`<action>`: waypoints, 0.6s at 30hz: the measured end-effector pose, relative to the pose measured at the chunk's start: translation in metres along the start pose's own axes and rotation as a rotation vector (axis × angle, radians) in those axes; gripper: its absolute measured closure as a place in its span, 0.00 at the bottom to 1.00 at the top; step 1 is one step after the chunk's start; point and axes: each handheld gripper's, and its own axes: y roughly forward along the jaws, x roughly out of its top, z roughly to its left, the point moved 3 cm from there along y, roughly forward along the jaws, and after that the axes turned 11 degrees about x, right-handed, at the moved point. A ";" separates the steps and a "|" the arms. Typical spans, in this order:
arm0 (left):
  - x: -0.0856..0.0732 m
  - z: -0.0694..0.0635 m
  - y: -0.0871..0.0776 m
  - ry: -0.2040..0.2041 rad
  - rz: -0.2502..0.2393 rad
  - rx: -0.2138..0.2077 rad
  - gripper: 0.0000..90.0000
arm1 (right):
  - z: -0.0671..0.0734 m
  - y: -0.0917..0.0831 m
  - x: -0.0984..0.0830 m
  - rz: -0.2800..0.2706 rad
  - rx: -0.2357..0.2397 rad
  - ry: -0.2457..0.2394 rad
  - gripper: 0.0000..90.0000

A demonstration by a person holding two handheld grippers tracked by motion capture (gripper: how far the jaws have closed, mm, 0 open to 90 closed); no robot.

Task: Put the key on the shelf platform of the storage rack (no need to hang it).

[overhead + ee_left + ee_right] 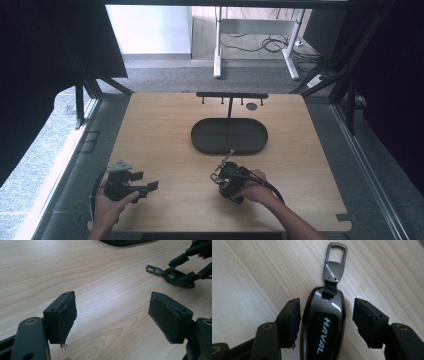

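A dark glossy car key fob [324, 322] lettered HAVAL lies flat on the wooden table [165, 140], its metal clip [335, 260] pointing away from me. My right gripper [327, 305] is open with one jaw on each side of the fob; the left jaw is close to it and the right jaw stands off by a gap. In the high view this gripper [222, 179] sits just in front of the black oval tray [200, 142]. My left gripper [112, 317] is open over bare wood at the table's front left [145, 181]. It looks toward the fob [176, 278].
Behind the tray stands a black rack [231, 95] with several small hooks, and a small round dark disc [251, 106] lies near it. Dark frame posts flank the table. A white desk frame and cables stand on the floor beyond the far edge.
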 end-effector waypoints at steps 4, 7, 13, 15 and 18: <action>0.000 0.000 0.000 0.001 0.000 0.002 0.25 | 0.000 0.004 -0.003 0.021 -0.001 0.004 0.47; 0.000 0.000 0.000 0.001 0.000 0.002 0.25 | 0.000 0.006 -0.004 0.036 -0.002 0.003 0.48; 0.000 0.000 0.000 0.001 0.000 0.004 0.25 | 0.000 0.005 -0.003 0.039 -0.003 0.015 0.54; 0.000 0.000 0.000 0.001 0.000 0.005 0.25 | 0.000 0.005 -0.003 0.028 -0.014 0.001 0.55; 0.000 0.001 0.000 -0.002 0.000 0.008 0.25 | 0.002 0.005 -0.003 0.020 -0.028 -0.013 0.55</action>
